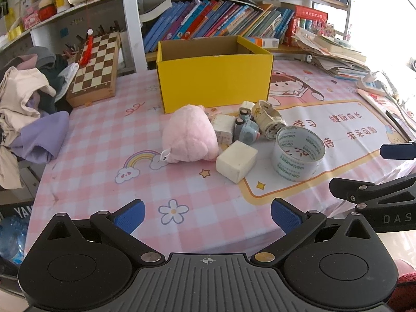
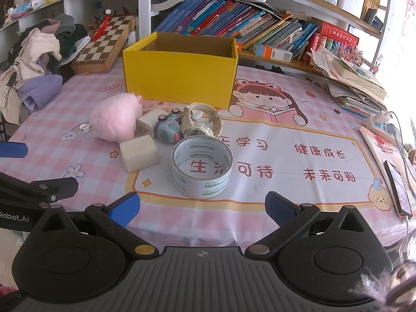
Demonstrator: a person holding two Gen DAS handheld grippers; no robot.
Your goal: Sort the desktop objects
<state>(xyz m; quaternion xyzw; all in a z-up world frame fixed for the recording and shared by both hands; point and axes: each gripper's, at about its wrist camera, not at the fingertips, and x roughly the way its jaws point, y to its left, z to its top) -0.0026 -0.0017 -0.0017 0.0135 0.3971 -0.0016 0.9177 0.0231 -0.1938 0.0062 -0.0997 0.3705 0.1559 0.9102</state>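
Above the table edge, both claws (left (image 1: pixel 207 215), right (image 2: pixel 202 207)) gape wide, empty.

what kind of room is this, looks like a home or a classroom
Most likely a child's study desk at home: a pink checked cartoon tablecloth, shelves packed with colourful children's books, and a heap of loose clothes beside a wooden chessboard box.

The open yellow cardboard box (image 2: pixel 179 78) has a matt, smooth paper face. The pink plush toy (image 2: pixel 114 122) is fuzzy cloth. The clear tape roll (image 2: pixel 201 179) is glossy plastic film. The cream rectangular block (image 2: pixel 139 153) looks matt and slightly rough. The pink checked printed table cover (image 2: pixel 286 156) shows a smooth, faintly shiny finish. Far left, the folding chessboard (image 2: pixel 106 44) is wood. Both grippers' blue pads (image 1: pixel 130 214) appear finely textured; their black arms are matt plastic.
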